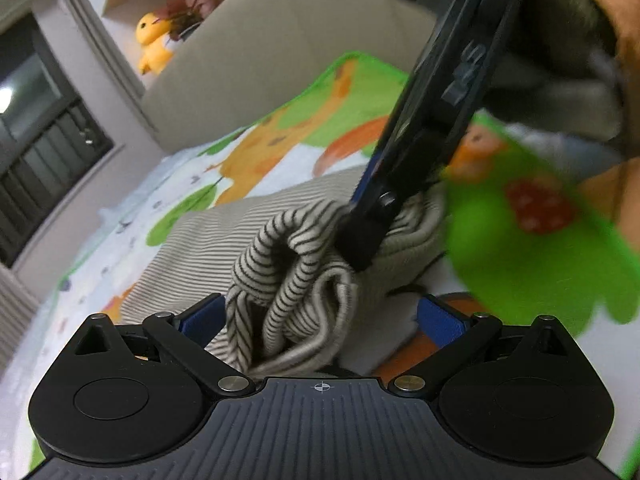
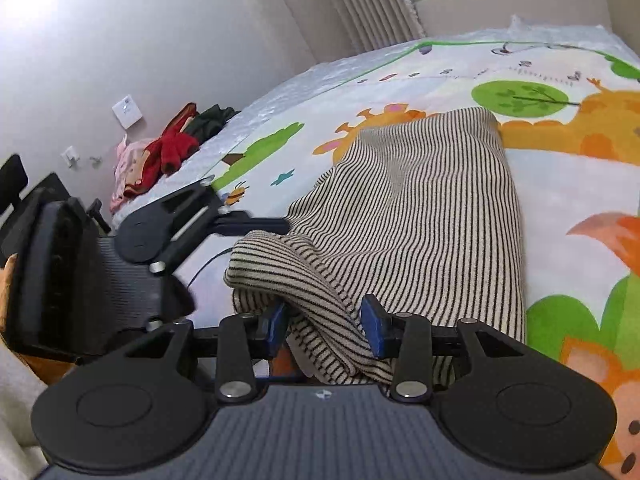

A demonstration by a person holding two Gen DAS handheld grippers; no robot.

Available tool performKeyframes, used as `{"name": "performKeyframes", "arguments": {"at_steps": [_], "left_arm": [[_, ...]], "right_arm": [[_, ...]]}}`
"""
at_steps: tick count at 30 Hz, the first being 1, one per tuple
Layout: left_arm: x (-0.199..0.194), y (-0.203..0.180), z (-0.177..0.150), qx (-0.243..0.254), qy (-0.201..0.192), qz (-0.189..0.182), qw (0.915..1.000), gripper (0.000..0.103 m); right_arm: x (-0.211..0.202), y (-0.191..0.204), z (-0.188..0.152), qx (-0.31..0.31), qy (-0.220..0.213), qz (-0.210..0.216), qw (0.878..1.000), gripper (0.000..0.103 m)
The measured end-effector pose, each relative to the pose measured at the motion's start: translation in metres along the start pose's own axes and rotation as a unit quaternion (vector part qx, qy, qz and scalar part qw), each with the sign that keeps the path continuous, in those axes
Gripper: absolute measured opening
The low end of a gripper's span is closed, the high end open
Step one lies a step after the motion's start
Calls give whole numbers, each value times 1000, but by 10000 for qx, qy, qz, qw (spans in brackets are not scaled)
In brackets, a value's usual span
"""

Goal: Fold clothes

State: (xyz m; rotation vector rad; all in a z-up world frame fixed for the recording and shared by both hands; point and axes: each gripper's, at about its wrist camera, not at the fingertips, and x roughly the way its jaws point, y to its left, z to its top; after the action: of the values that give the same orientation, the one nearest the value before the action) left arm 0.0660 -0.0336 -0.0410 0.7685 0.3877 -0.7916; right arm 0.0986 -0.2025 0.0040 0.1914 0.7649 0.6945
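Observation:
A beige garment with thin black stripes (image 2: pixel 432 200) lies on a cartoon-print bed sheet (image 2: pixel 560 184). Its near edge is bunched into thick folds (image 1: pixel 288 276). My left gripper (image 1: pixel 320 316) is open, with the bunched folds lying between its blue pads (image 1: pixel 436 320). My right gripper (image 2: pixel 324 328) has its blue pads (image 2: pixel 372 332) on either side of a rolled fold of the garment, with a gap still showing. In the left wrist view the right gripper (image 1: pixel 360 240) comes down from the upper right onto the same bunch. The left gripper also shows in the right wrist view (image 2: pixel 256 220).
A beige headboard (image 1: pixel 280 60) stands behind the bed, with a yellow plush toy (image 1: pixel 154 42) on the ledge above. A pile of red, pink and dark clothes (image 2: pixel 168 148) lies at the bed's far corner by the wall. A window (image 1: pixel 40 140) is at left.

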Motion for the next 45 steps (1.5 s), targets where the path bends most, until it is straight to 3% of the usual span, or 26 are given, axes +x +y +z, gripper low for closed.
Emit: {"name": "performKeyframes", "arguments": {"at_steps": [1, 2, 4, 6, 9, 11, 13, 15, 17, 19, 20, 21, 23, 27, 30, 34, 38, 42, 45], "left_arm": [[6, 1, 0, -25, 29, 34, 10000, 99], [10, 4, 0, -120, 17, 58, 9999, 88], [14, 8, 1, -243, 22, 19, 9997, 81], [13, 17, 0, -600, -28, -116, 9981, 70], [12, 32, -3, -1164, -111, -329, 9926, 61], [11, 42, -4, -1538, -167, -470, 9868, 57], [9, 57, -7, -2011, -233, -608, 9774, 56], [8, 71, -9, -2419, -271, -696, 9674, 55], [8, 76, -10, -2547, -246, -720, 9640, 55], [8, 80, -12, -2675, -222, -744, 9604, 55], [8, 83, -13, -2738, -210, -755, 9586, 55], [8, 85, -14, -2802, -197, -767, 9567, 54], [8, 86, -15, -2885, -127, -770, 9543, 54], [-1, 82, -14, -2883, -78, -893, 9533, 53], [-16, 78, -9, -2988, -39, -1344, 9448, 53], [-42, 79, -9, -3285, -189, -2129, 9200, 53], [-51, 94, -10, -3580, -425, -2596, 8959, 55], [-35, 129, -19, -4045, -616, -2651, 8731, 57], [-13, 152, -28, -4368, -578, -2424, 8644, 60]], "right_arm": [[-3, 4, 0, -190, 5, -96, 9998, 41], [-8, 10, -1, -425, -5, -220, 9989, 45], [-26, 21, -5, -986, -103, -591, 9933, 55], [-45, 29, -9, -1586, -238, -1140, 9804, 69], [-57, 32, -15, -2301, -248, -1931, 9535, 69], [-58, 32, -18, -2465, -169, -2064, 9468, 69], [-55, 36, -23, -2576, -93, -1930, 9467, 70], [-42, 46, -29, -3008, -5, -1887, 9349, 76], [-20, 55, -39, -3716, 4, -2167, 9027, 78], [6, 59, -49, -4500, -40, -2627, 8535, 78], [17, 57, -52, -4752, -60, -2747, 8359, 75], [23, 54, -51, -4800, -32, -2730, 8337, 54], [29, 51, -42, -4496, 96, -2539, 8563, 32], [9, 56, -37, -4144, 104, -2192, 8832, 24], [-16, 65, -34, -4017, 183, -1862, 8965, 23], [-64, 87, -18, -4054, 105, -1464, 9023, 23], [-78, 90, 17, -3793, -3, -1152, 9181, 24], [-60, 61, 63, -3117, -56, -863, 9462, 24], [-33, 28, 86, -2560, -8, -752, 9638, 25]]}}
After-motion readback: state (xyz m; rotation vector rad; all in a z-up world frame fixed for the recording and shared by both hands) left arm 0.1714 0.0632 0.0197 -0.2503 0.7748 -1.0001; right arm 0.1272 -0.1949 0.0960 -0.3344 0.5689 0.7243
